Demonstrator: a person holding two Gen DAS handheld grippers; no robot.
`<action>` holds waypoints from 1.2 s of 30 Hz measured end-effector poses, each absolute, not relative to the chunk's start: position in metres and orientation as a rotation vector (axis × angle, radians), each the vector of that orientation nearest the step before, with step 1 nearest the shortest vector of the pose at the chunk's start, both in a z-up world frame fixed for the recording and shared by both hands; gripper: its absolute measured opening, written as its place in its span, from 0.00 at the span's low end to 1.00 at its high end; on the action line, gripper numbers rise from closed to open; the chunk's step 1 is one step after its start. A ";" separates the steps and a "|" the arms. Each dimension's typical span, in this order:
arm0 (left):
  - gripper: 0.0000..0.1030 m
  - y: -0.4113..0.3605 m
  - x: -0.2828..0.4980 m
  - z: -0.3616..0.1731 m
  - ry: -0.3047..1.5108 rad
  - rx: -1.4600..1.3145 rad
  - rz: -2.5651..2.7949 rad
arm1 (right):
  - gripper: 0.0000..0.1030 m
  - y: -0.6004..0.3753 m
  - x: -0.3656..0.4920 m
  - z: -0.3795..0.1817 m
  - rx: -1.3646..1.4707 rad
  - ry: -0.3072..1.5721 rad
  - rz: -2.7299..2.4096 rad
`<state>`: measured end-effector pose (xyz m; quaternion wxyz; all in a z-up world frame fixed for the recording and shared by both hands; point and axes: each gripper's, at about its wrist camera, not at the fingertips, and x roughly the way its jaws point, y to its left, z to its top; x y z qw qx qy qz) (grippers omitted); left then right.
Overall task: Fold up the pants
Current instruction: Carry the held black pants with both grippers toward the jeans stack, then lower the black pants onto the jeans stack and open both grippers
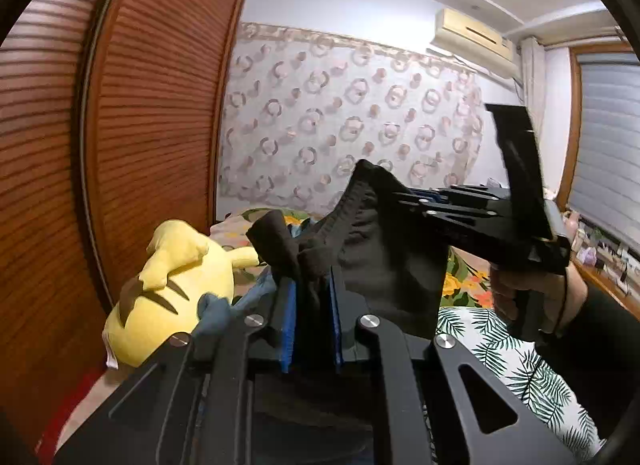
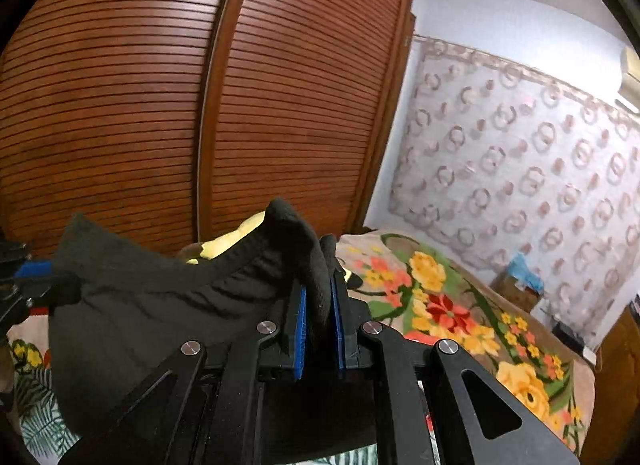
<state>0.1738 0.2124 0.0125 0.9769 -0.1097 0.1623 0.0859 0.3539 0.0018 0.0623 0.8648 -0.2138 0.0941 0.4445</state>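
Black pants [image 1: 384, 249], blue fingers [image 2: 301, 329], yellow plush [image 1: 168, 297] w/ brown stripes, floral blanket [image 2: 452, 305].

Lower part of the black fabric pants [image 2: 152, 305] hidden below the gripper frame, yellow plush toy [image 2: 224, 243] mostly hidden behind the pants' waistband.
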 end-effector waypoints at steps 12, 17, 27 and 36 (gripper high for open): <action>0.17 0.213 0.169 0.004 0.356 -0.236 0.186 | 0.11 0.008 0.366 0.055 -0.482 0.230 0.971; 0.39 0.213 0.171 -0.001 0.371 -0.250 0.166 | 0.11 0.019 0.371 0.061 -0.475 0.268 0.969; 0.47 0.212 0.180 -0.010 0.444 -0.233 0.219 | 0.43 0.001 0.370 0.076 -0.410 0.275 0.928; 0.47 0.215 0.180 -0.021 0.483 -0.238 0.238 | 0.42 -0.023 0.380 0.055 -0.389 0.382 1.015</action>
